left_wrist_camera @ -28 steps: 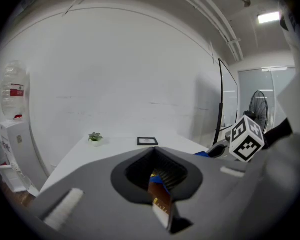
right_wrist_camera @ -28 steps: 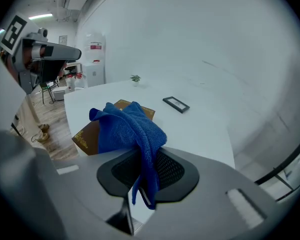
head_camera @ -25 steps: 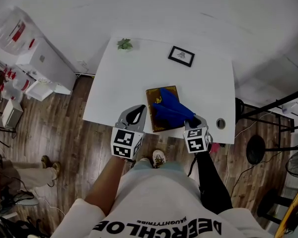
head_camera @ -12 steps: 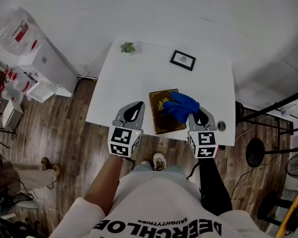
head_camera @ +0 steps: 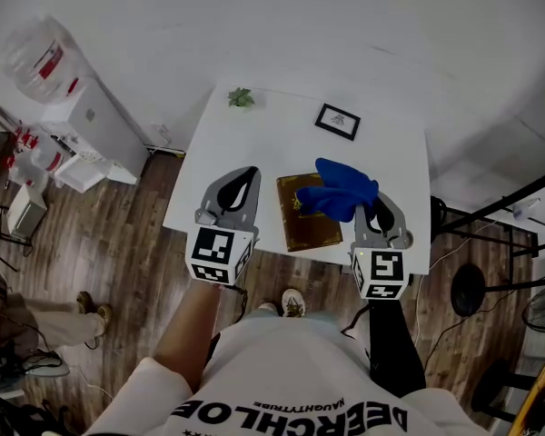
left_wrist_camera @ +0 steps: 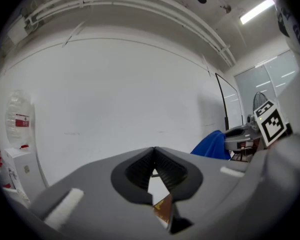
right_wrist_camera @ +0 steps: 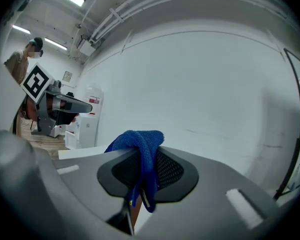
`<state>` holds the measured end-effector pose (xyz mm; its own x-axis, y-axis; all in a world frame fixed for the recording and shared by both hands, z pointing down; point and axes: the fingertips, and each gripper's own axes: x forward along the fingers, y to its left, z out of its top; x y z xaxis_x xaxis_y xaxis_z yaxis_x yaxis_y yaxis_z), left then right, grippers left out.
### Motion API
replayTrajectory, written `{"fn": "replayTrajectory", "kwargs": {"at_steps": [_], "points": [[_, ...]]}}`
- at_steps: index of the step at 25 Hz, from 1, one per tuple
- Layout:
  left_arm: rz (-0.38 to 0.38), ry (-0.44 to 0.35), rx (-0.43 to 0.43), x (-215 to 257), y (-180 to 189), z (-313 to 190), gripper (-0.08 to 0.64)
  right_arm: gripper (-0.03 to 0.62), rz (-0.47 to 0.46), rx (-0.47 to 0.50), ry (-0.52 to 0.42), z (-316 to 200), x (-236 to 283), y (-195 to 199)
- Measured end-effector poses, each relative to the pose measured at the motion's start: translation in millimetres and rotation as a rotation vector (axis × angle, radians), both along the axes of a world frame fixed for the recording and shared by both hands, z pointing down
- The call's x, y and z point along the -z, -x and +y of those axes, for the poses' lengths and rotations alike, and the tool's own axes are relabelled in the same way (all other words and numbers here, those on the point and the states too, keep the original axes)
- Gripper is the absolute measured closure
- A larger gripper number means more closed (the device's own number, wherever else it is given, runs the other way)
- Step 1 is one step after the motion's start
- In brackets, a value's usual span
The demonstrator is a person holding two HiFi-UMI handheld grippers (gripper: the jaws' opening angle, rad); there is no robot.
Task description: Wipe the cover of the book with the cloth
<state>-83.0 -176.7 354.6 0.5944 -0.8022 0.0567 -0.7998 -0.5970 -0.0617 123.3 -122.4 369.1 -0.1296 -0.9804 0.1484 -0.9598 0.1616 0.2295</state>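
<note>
White table (head_camera: 245, 143), brown book (head_camera: 313, 227) between tools; left tool (head_camera: 246, 174) closed empty, right tool (head_camera: 375, 205) clamped on blue cloth (head_camera: 341, 189) over it

The white shirt (head_camera: 282, 384), below the near edge of the table (head_camera: 254, 143), carries upside-down black print: large "DEERCHLOE" with smaller "NAUGHTYTRIBE" beside it. Red labels on the clear container (head_camera: 38, 54), left of the table, are too small to read.

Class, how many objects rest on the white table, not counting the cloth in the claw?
3. A brown book near the front edge; a framed picture farther back; a small green plant at the far left corner. The right claw may hide something more.
</note>
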Motion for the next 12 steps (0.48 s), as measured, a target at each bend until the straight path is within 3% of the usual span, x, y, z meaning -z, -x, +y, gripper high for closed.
{"fn": "replayTrajectory", "kwargs": {"at_steps": [12], "points": [[-0.003, -0.063, -0.036, 32, -9, 13, 0.503, 0.529, -0.017, 0.01, -0.031, 9, 17, 7]]}}
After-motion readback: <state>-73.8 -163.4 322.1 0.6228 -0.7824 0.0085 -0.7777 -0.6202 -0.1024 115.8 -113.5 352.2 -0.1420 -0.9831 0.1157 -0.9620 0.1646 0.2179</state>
